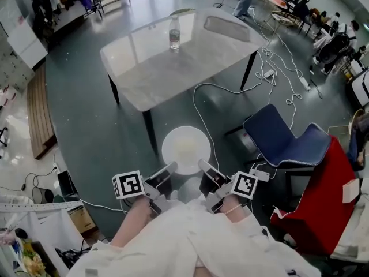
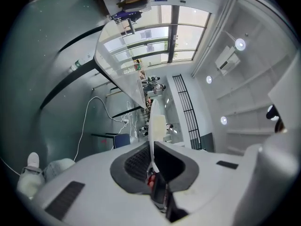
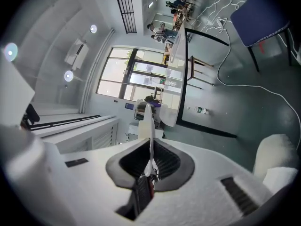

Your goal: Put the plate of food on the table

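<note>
Edgewise, plate (image 1: 185,149) pinched: left gripper (image 1: 167,172), right gripper (image 1: 207,169) jaws.

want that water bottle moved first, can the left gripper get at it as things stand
Probably not. The left gripper is shut on the rim of the plate, sharing the load with the right gripper, and the water bottle stands far across the table.
</note>
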`<state>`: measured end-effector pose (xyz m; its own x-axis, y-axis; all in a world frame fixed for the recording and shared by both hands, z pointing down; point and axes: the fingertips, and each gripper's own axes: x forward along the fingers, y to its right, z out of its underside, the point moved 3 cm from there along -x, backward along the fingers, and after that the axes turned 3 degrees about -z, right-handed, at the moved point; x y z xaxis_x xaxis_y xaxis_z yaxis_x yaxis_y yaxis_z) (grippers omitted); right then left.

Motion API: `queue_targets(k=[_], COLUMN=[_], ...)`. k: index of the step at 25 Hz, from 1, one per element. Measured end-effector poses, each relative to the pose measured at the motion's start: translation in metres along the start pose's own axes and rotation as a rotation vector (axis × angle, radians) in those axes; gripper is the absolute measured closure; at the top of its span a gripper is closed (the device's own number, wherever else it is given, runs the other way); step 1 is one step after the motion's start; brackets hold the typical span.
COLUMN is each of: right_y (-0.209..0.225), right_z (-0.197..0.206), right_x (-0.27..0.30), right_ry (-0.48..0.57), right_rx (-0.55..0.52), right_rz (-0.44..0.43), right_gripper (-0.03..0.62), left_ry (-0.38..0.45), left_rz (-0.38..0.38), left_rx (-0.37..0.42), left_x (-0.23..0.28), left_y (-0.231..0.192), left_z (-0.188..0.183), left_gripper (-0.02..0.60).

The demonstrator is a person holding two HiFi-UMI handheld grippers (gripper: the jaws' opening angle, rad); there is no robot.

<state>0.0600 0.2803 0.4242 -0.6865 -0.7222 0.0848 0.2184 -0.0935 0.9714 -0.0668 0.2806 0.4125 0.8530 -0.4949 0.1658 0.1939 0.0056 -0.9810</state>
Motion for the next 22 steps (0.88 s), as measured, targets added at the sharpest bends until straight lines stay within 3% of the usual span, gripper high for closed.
queue_targets(k=[2, 7, 12, 19, 22], right_y=[0.002, 0.013, 0.021, 0.026, 0.024], right_z=[-0.002, -0.01, -0.032, -0.094, -0.126], right_x=[0.004, 0.017, 0.047, 0.101, 0.123], right_ry=[0.001, -0.015, -0.043, -0.088, -0.113], right_rx=[0.017, 0.055, 0.036, 0.012, 0.002], right_rz=[0.001, 0.014, 0.013, 0.003, -0.002], right_gripper=[0.58, 0.58, 0.58, 0.58, 0.58], left_ry=[-0.005, -0.005, 0.02, 0.058, 0.081], left_rz=[-0.001, -0.023, -0.027, -0.024, -0.027], left_rx=[-0.026, 0.03, 0.026, -0.012, 0.024], left_x=[0.003, 0.012, 0.025, 0.069, 0.09], left_y=[-0.002, -0.013, -0.018, -0.013, -0.009], left_z=[-0.003, -0.019, -0.051, -0.111, -0.14], left_gripper=[0.555, 0.555, 0.555, 0.555, 0.555])
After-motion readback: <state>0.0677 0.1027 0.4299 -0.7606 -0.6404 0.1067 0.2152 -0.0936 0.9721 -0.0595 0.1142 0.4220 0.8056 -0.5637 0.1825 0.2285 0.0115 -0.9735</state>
